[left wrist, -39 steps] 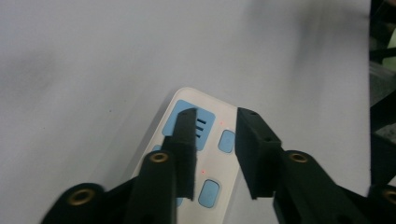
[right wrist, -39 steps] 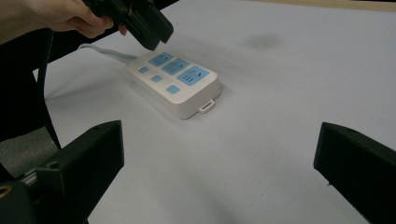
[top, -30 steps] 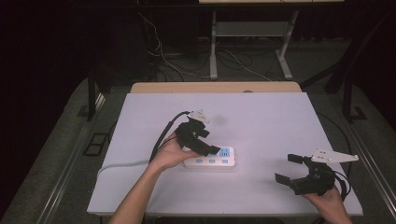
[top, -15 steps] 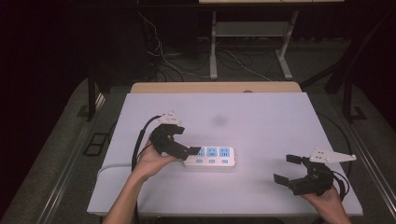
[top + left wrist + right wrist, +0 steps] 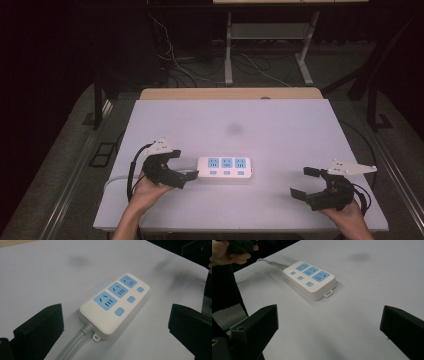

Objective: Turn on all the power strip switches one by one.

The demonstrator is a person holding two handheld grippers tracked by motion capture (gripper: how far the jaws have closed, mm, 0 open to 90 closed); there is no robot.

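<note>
left hand-held gripper [image 5: 187,174] lies level, jaws wide and empty, facing the power strip [image 5: 224,168]

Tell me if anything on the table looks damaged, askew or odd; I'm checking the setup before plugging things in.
Nothing looks damaged. The power strip lies flat and square on the table, sockets empty, small red lights lit by its switches. One oddity: a faint dark smudge on the tabletop beyond the strip.

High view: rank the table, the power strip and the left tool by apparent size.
1. table
2. and 3. unsure: the left tool and the power strip look about alike.
</note>
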